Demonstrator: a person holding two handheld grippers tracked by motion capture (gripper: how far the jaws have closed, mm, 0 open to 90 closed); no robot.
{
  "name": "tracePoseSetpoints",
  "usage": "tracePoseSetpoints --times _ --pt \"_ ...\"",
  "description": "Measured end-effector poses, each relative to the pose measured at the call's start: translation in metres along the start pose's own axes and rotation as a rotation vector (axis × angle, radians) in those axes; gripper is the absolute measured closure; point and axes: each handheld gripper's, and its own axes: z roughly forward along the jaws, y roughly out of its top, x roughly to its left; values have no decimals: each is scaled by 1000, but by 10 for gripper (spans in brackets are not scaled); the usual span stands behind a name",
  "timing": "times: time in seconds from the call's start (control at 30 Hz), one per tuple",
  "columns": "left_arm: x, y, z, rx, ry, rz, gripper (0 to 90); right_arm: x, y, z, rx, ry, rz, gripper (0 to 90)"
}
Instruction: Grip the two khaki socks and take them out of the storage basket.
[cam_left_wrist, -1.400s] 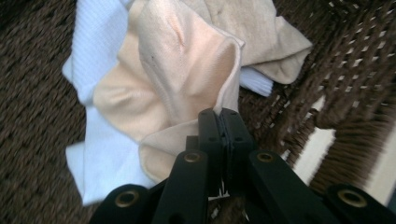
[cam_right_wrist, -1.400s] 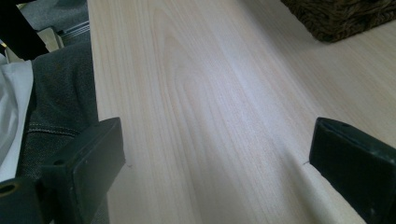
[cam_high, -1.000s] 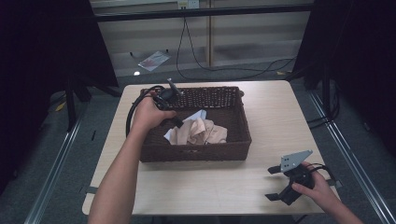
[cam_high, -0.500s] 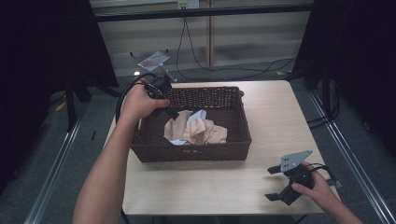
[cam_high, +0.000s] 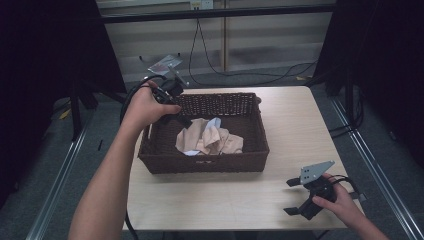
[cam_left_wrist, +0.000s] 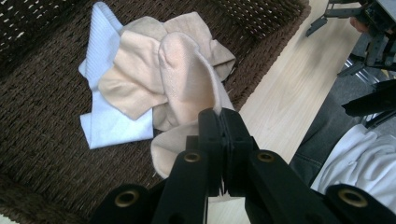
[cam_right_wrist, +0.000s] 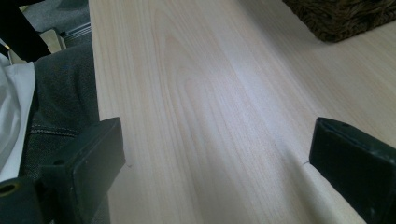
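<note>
my left arm reaches far forward, hand wrapped around left gripper, jaws pressed together, tips angled down. right hand low at near right, holding right gripper level, jaws spread wide.
</note>
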Motion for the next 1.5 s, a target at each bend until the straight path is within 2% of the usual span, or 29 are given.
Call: tracePoseSetpoints --times 0.1,0.23,0.4,0.53,0.63,0.67,0.77,1.07,1.3,1.33,1.37,1.5 --pt "-4 0 -3 19 -11 13 884 0 0 0 -3 2 2 31" --pt "-13 -1 -3 14 -20 26 884 0 0 0 -3 2 2 31" --pt "-24 0 -4 28 -35 75 884 0 0 0 -1 2 3 31" --pt "-30 0 -3 26 -44 81 883 0 0 0 -1 3 2 31" --pt "-36 -1 -1 32 -59 112 882 1 0 0 2 9 0 31" --pt "-38 -2 1 20 -60 108 883 1 0 0 3 10 -1 31" --pt "-41 -2 2 31 -72 130 882 1 0 1 6 12 2 31" --pt "-50 -7 7 35 -88 142 881 1 0 1 4 11 0 31" --pt "-55 -10 18 54 -100 155 879 2 0 1 8 15 6 31" --pt "-55 -10 21 60 -106 166 879 2 0 1 8 15 5 31" --pt "-56 -11 23 47 -110 163 879 2 0 1 7 15 5 31" --pt "-58 -11 27 57 -116 172 879 1 0 1 6 18 5 31"
